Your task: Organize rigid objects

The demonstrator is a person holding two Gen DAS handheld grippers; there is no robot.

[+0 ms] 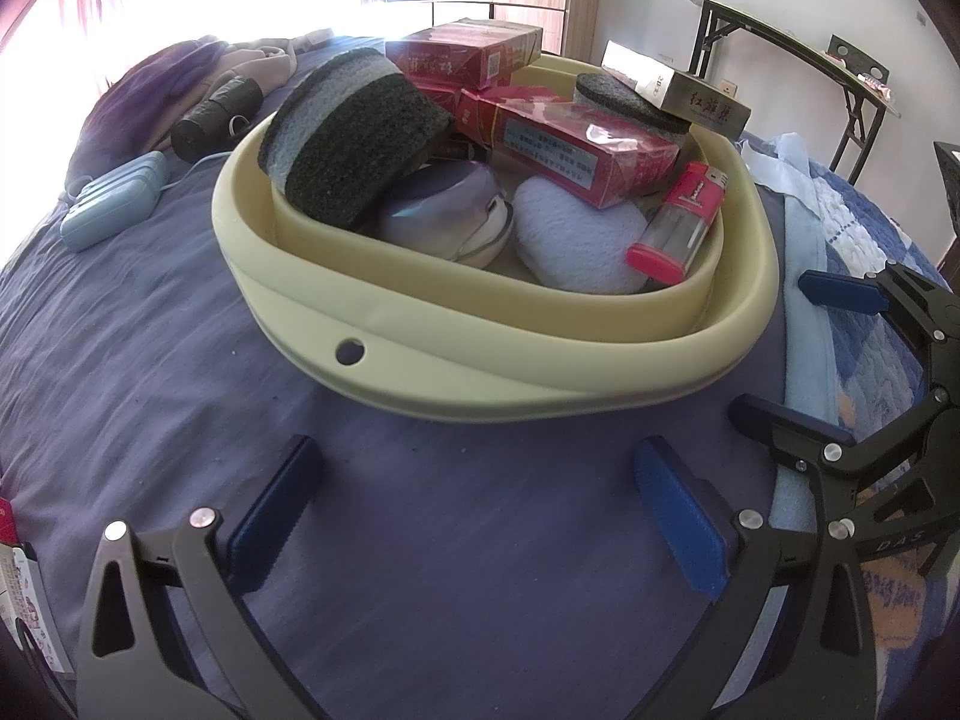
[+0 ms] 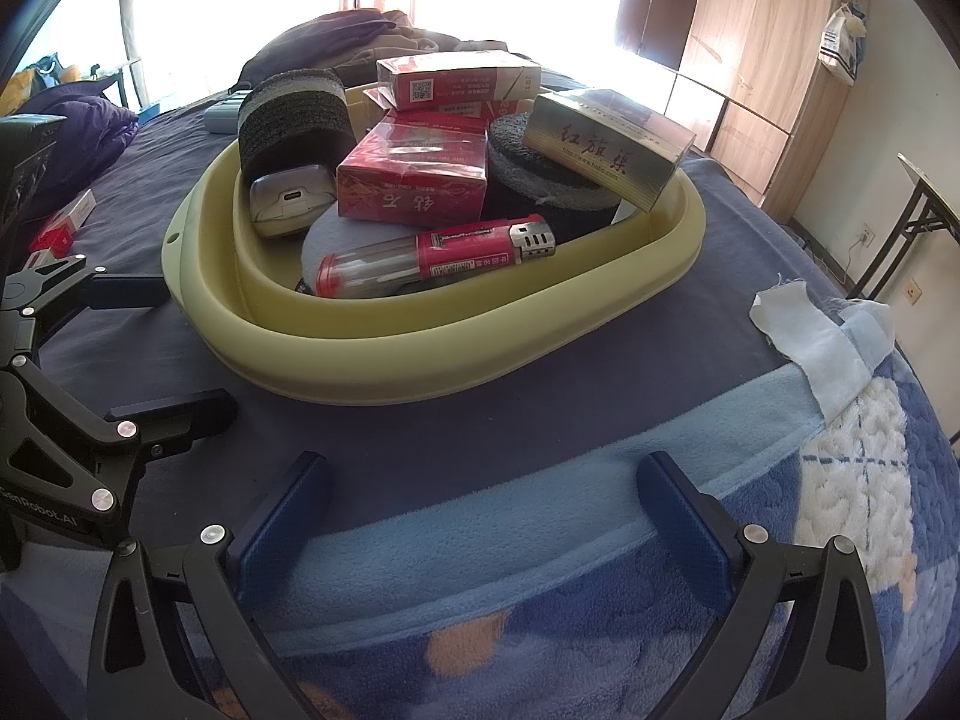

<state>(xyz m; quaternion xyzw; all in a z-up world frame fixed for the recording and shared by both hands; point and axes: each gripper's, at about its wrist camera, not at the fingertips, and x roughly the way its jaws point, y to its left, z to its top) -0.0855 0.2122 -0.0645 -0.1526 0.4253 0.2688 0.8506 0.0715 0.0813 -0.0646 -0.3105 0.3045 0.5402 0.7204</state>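
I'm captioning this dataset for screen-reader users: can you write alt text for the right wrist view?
A pale green basin on a bed holds red boxes, a gold box, dark sponges and a red lighter. The open right gripper hovers empty over a blue blanket; the left gripper, also open, shows at the left edge.

pale yellow-green basin [image 1: 492,372], red cartons [image 2: 414,180] with white print, gold-grey carton [image 2: 606,150] with red characters, dark grey and light grey sponges [image 1: 354,132], red and clear lighter [image 2: 432,261], navy sheet [image 1: 180,360], blue checked blanket [image 2: 810,510] with orange spots
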